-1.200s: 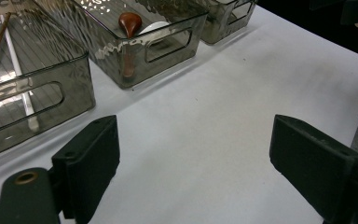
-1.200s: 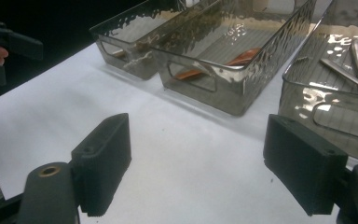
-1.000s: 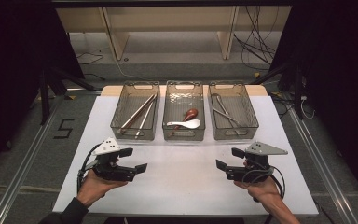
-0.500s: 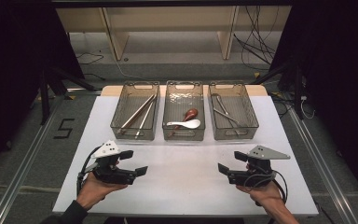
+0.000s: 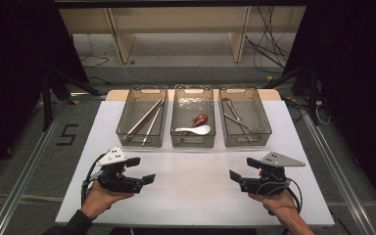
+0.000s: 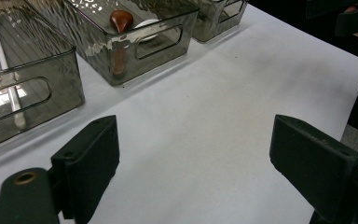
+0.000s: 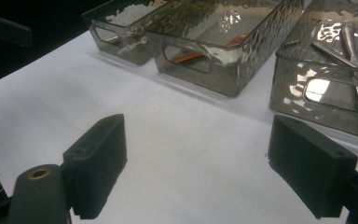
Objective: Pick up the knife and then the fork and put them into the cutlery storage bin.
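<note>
White table (image 5: 196, 191) fills the middle of the room, with three clear bins in a row along its far side. Both grippers hover over the bare near part, well apart and holding nothing: the left gripper (image 5: 144, 171) at the near left, the right gripper (image 5: 235, 178) at the near right, each with its jaws spread wide. Nearest them, the middle bin (image 5: 192, 142) holds a white spoon (image 5: 196, 130) touching a brown spoon (image 5: 199, 119).

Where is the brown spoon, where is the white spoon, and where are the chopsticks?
brown spoon (image 5: 200, 118), high view, on its bowl, in the middle bin.
white spoon (image 5: 201, 129), high view, on its bowl, in the middle bin.
chopsticks (image 5: 144, 119), high view, midway along one stick, in the left bin.
</note>
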### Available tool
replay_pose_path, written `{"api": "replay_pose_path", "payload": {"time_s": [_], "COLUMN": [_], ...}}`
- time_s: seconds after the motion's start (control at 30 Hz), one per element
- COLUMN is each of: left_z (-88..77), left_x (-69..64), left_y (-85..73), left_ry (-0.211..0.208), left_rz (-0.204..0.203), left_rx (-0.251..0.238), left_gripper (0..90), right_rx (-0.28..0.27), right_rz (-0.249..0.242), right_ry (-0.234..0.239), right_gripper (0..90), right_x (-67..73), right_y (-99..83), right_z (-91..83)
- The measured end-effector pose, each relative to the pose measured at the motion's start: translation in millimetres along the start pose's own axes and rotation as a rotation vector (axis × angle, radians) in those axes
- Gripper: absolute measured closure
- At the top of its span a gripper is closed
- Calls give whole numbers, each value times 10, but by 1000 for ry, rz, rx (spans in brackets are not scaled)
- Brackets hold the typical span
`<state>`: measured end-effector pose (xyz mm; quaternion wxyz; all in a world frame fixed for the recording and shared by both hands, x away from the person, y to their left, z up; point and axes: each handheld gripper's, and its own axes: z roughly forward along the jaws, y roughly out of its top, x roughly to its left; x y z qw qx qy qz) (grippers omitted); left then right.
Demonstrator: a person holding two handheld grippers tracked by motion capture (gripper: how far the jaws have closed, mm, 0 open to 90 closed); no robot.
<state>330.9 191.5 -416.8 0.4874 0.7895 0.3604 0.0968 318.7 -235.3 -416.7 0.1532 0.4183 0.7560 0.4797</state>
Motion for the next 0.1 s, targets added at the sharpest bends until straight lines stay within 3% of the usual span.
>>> {"api": "replay_pose_path", "payload": {"time_s": [0.1], "left_z": [0], "left_x": [8], "left_y": [2], "left_ry": [2], "left_rz": [4], "left_rx": [3], "left_gripper": [154], "right_rx": [0], "right_rz": [1], "right_ry": [-2], "right_gripper": [202], "right_x": [-8], "right_y": [1], "right_z": [-1]}}
